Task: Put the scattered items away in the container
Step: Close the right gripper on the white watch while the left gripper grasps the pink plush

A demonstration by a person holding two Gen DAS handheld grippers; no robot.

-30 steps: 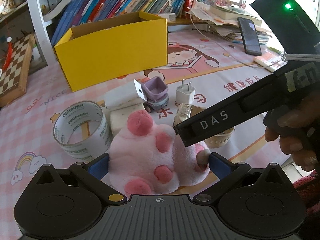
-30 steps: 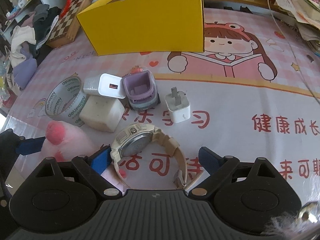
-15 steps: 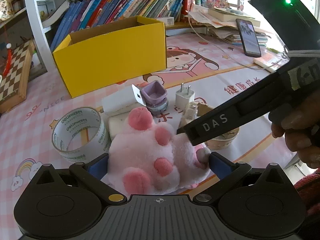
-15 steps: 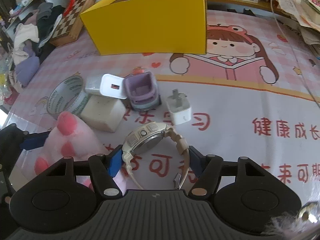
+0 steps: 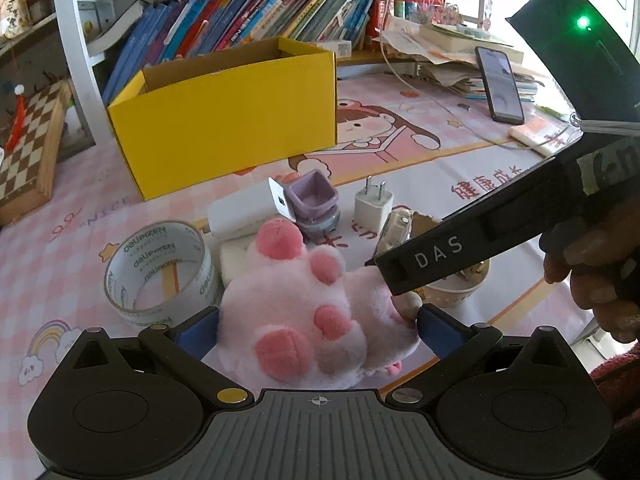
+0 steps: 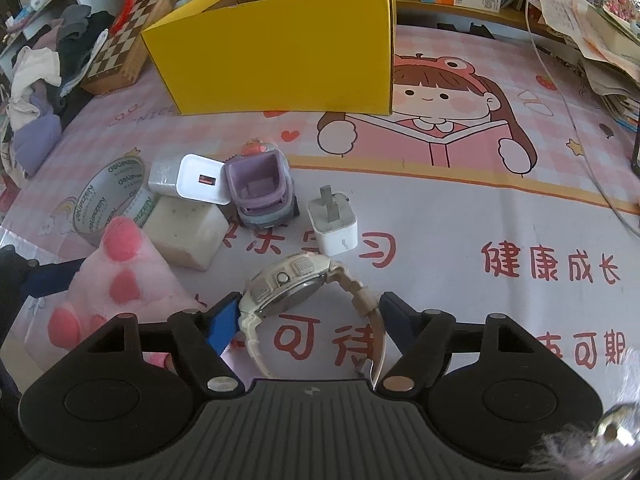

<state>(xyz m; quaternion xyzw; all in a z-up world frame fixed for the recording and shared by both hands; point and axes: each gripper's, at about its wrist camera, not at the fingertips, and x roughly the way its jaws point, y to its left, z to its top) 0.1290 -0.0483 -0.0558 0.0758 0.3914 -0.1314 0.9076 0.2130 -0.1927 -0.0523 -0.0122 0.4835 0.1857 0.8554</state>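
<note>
Two things are in hand right now. The watch (image 6: 292,284) sits between the fingers of the right gripper (image 6: 308,306). A second ago it lay flat with the jaws wide around it. Now they've come in against the case on one side and the strap on the other, and the watch is tipped up on its edge. The jaws are easing open a touch, but the pads look like they're touching it, so I'd call that a grip, just not a firm one. The pink plush paw (image 5: 304,312) is squeezed in the left gripper (image 5: 316,324), same as before, low over the mat. The yellow box (image 6: 280,60) stands well behind, past the white charger (image 6: 334,228) and tape roll (image 5: 160,272). Seems both pickups are basically done, and carrying to the box comes next.
</note>
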